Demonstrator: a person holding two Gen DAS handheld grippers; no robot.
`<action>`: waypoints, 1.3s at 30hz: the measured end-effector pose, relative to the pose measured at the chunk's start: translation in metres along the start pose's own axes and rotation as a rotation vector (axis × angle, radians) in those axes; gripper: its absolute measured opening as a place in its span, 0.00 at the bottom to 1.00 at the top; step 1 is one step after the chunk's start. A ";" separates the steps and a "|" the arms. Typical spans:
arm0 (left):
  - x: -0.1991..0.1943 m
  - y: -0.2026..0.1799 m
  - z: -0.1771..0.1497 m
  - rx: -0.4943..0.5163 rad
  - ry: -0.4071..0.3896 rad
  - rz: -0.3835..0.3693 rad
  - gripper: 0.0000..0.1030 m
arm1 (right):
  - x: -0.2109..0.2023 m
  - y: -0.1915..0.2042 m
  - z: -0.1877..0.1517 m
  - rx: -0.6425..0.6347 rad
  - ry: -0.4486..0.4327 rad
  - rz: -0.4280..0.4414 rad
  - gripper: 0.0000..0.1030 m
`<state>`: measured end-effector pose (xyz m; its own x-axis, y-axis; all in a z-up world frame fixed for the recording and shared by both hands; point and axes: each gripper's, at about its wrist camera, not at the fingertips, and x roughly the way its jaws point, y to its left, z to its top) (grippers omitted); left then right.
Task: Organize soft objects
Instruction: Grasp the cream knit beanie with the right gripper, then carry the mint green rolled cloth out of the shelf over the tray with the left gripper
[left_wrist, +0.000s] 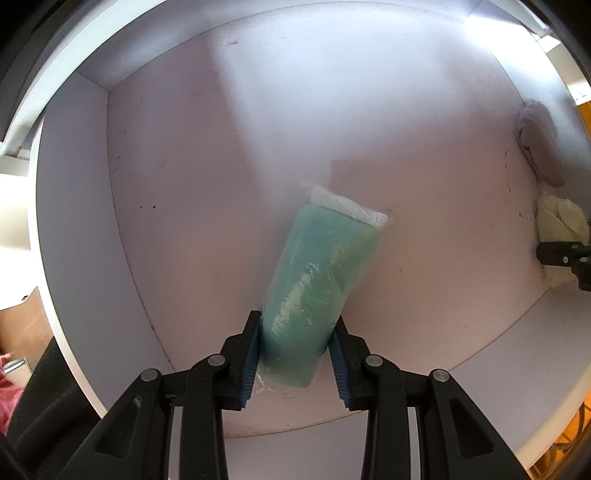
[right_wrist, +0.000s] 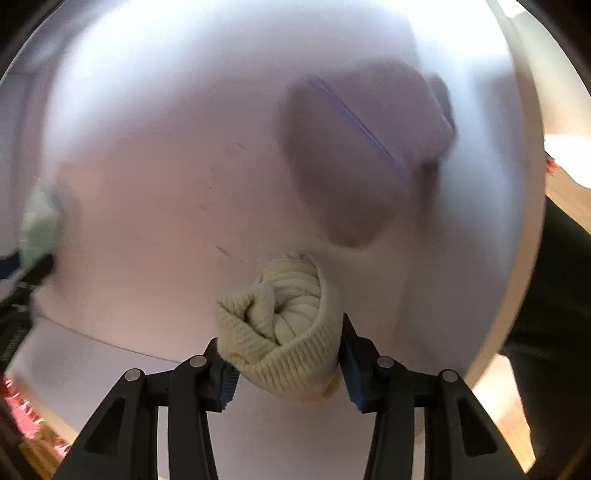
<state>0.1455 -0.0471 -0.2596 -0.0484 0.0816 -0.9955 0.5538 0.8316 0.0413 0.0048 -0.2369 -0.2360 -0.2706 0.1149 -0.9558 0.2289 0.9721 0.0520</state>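
Note:
My left gripper (left_wrist: 295, 347) is shut on a teal sponge in clear plastic wrap (left_wrist: 317, 280), held inside a white box (left_wrist: 74, 206) above its floor. My right gripper (right_wrist: 284, 354) is shut on a cream knitted sock ball (right_wrist: 284, 332) over the same box. The sock ball also shows at the right edge of the left wrist view (left_wrist: 561, 225), with the right gripper's tip below it. A blurred pale pink soft item with a purple stripe (right_wrist: 365, 147) lies on the box floor beyond the sock ball; it shows in the left wrist view (left_wrist: 535, 140) too.
The box has white walls on the left (left_wrist: 74, 206) and right (right_wrist: 524, 184). A pink-red cloth (right_wrist: 18, 406) lies outside at the lower left. Wooden floor (right_wrist: 495, 417) shows at the lower right. A cardboard box (left_wrist: 26, 332) stands outside on the left.

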 end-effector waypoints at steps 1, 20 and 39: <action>0.000 0.002 0.000 -0.004 0.002 -0.002 0.34 | -0.003 0.004 0.004 -0.006 -0.011 0.020 0.45; -0.036 0.015 -0.012 0.014 -0.098 -0.025 0.34 | -0.002 0.016 0.027 -0.041 -0.046 0.103 0.45; -0.150 -0.008 -0.053 0.337 -0.351 -0.011 0.34 | -0.006 0.008 0.026 -0.041 -0.047 0.109 0.45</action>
<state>0.1037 -0.0368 -0.1063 0.1958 -0.1644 -0.9668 0.7958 0.6027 0.0587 0.0329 -0.2355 -0.2376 -0.2014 0.2116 -0.9564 0.2158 0.9620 0.1674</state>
